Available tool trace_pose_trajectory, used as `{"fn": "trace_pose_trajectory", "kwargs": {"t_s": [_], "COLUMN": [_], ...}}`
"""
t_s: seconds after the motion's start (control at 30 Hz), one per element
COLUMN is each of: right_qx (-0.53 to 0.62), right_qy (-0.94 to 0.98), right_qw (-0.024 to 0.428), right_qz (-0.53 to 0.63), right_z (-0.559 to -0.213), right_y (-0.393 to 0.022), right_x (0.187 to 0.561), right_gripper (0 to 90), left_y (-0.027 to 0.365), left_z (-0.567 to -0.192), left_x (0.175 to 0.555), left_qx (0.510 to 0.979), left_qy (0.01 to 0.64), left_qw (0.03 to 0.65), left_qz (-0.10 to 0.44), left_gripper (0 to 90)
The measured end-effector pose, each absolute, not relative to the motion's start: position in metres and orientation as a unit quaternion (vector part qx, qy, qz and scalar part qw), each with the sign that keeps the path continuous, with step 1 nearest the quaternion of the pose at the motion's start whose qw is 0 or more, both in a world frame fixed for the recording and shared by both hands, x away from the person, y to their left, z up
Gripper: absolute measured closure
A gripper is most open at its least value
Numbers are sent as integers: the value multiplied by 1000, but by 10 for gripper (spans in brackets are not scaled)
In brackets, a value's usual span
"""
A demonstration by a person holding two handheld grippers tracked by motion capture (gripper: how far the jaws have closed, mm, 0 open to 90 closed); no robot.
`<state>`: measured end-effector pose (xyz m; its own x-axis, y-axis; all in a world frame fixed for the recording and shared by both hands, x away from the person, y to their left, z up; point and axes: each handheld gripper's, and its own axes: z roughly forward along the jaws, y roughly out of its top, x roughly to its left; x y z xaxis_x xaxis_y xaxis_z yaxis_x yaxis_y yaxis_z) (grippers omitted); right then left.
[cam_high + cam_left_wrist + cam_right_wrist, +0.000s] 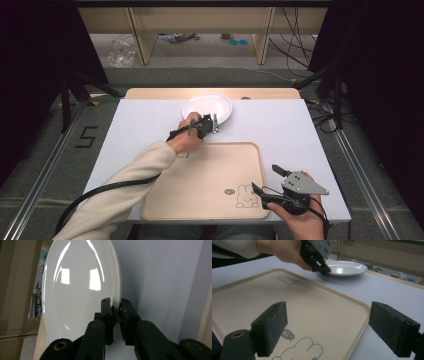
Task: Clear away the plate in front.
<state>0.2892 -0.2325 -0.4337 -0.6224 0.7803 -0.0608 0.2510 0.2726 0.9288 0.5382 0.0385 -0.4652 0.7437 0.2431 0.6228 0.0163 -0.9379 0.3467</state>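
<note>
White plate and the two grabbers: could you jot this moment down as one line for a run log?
left gripper: shut on white plate rim | right gripper: open, nothing held, over tray corner | plate: on table beyond tray

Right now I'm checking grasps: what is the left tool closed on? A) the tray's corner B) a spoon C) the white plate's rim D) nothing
C: the left tool pinches the rim of the white plate, beyond the tray.
</note>
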Motion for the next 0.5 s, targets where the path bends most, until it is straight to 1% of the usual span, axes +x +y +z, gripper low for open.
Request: {"fn": "trace_pose_trajectory", "kwargs": {"t_s": [0.03,0.07,0.13,0.17,0.23,0.3,0.37,0.4,0.5], "right_qx": [343,341,340,339,340,340,342,346,347], "right_qy": [752,750,750,750,750,750,752,750,750], "right_qw": [267,268,268,269,268,268,266,258,257], "right_qz": [496,500,500,501,501,501,496,501,501], "right_z": [-434,-434,-434,-434,-435,-434,-434,-434,-434], "right_y": [-233,-232,-232,-231,-231,-231,-232,-231,-231], "right_x": [289,290,290,290,290,290,289,289,289], "right_gripper": [163,163,164,164,164,165,164,165,166], "left_y": [38,40,41,43,44,44,45,45,45], "left_z": [-465,-458,-455,-448,-448,-447,-448,-447,-447], "left_x": [538,537,537,538,539,539,538,538,537], "left_qx": [920,914,910,908,903,905,903,900,899], "left_qy": [71,70,74,64,66,69,66,58,58], "left_qw": [162,163,167,158,173,170,172,165,170], "left_qz": [351,366,373,383,388,384,389,398,400], "left_gripper": [843,855,870,873,877,877,878,879,878]}}
